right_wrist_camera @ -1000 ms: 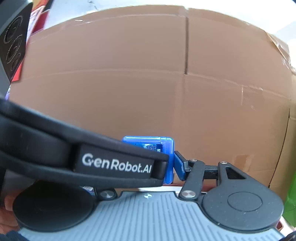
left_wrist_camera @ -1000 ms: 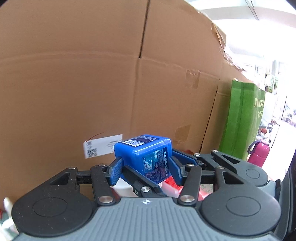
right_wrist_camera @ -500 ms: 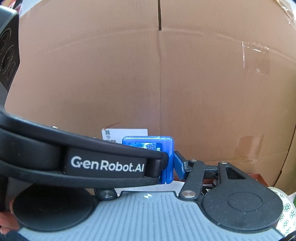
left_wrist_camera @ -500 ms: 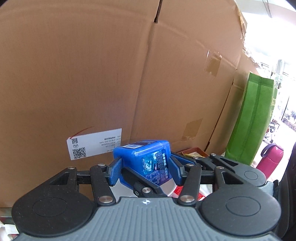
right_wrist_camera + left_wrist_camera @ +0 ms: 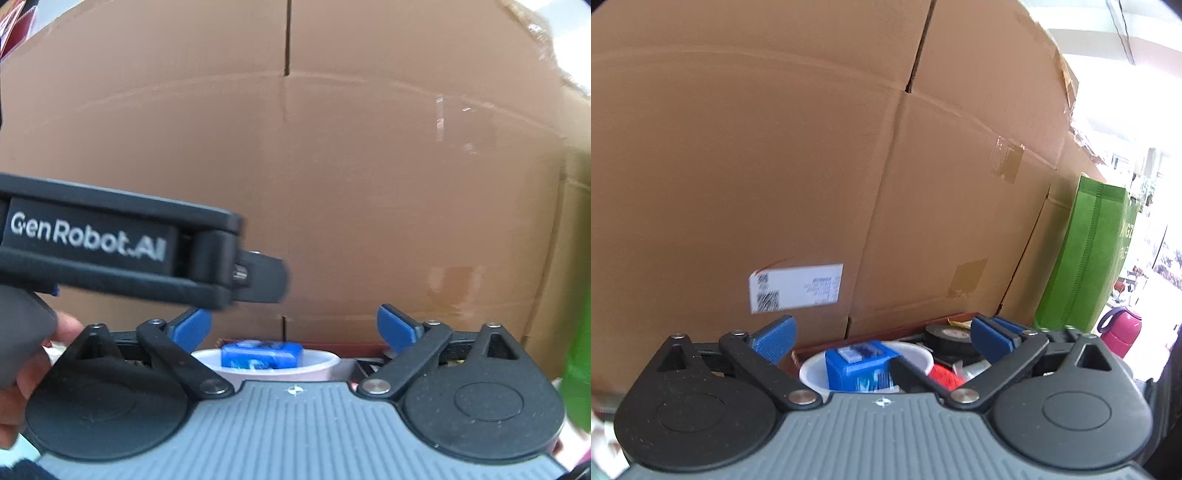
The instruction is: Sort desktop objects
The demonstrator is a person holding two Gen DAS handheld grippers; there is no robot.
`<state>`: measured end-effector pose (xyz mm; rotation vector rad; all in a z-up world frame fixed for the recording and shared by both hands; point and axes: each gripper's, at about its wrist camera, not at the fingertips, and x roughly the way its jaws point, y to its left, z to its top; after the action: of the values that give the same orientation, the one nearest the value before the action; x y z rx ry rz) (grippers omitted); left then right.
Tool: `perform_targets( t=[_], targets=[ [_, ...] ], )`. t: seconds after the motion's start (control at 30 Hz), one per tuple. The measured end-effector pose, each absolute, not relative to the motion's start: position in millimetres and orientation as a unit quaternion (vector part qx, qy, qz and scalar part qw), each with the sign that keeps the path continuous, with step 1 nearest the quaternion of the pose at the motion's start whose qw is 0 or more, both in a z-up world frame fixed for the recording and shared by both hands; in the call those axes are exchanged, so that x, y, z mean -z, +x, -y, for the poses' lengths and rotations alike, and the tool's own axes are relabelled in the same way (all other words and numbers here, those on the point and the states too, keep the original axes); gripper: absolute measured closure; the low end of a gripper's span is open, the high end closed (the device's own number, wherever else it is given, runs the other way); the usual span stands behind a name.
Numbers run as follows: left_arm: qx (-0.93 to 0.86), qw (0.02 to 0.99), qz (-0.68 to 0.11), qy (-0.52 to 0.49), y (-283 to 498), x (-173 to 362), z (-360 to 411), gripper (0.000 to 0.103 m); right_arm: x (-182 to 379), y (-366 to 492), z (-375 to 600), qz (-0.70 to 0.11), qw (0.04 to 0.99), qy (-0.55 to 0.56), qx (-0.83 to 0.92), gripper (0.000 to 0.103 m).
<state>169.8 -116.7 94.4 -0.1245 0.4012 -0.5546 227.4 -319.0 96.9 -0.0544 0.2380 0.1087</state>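
looking through the left wrist view, the left gripper (image 5: 882, 341) is seen with its jaws opening and spread wide, and its blue pads (image 5: 775, 338) are well apart from everything. the blue box (image 5: 858, 371) is seen between and below the pads, untouched by them. it sits inside a white cup (image 5: 919, 360), with its top standing out above the rim, and it looks a little blurred. just beside the cup, on the right, a black tape roll (image 5: 947, 338) and something red (image 5: 943, 376) are seen, lying in a tray with a dark red rim (image 5: 857, 339). behind the tray a large cardboard box (image 5: 775, 166) fills most of the view, and a white label (image 5: 796, 288) is stuck on it. further to the right a green bag (image 5: 1082, 258) is standing, and near it a pink bottle (image 5: 1121, 332).

in the right wrist view, the right gripper (image 5: 293, 330) is shown released as well, its jaws opening, with nothing pressed by its blue pads (image 5: 397, 328). the same blue box (image 5: 262, 356) is seen low between them, resting in the white cup (image 5: 317, 365), free of both pads. the body of the left gripper (image 5: 122, 251) is crossing the view from the left side, above the cup, with white letters on its black side. at the left edge a person's hand (image 5: 26, 365) is partly seen, holding that tool. the cardboard box (image 5: 369, 184) is standing behind everything, and a strip of green (image 5: 578, 369) is seen at the right edge.
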Motion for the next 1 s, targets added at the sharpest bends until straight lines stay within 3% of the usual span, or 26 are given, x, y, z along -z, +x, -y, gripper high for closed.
perform_targets(
  t=[0.3, 0.4, 0.5, 1.0],
  targets=[
    [0.233, 0.944, -0.222, -0.074, 111, -75, 106, 0.0, -81, 165, 318, -0.15, 0.987, -0.052, -0.032, 0.007],
    [0.22, 0.943, -0.238, -0.077, 92, -64, 105, 0.0, -66, 136, 333, -0.17, 0.984, -0.055, -0.014, 0.002],
    [0.204, 0.944, -0.249, -0.075, 74, -54, 106, 0.0, -52, 78, 336, -0.19, 0.979, -0.07, 0.007, 0.002],
    [0.164, 0.949, -0.27, -0.013, 12, -37, 122, 0.0, -23, 14, 325, -0.23, 0.972, -0.04, 0.026, 0.002]
  ],
)
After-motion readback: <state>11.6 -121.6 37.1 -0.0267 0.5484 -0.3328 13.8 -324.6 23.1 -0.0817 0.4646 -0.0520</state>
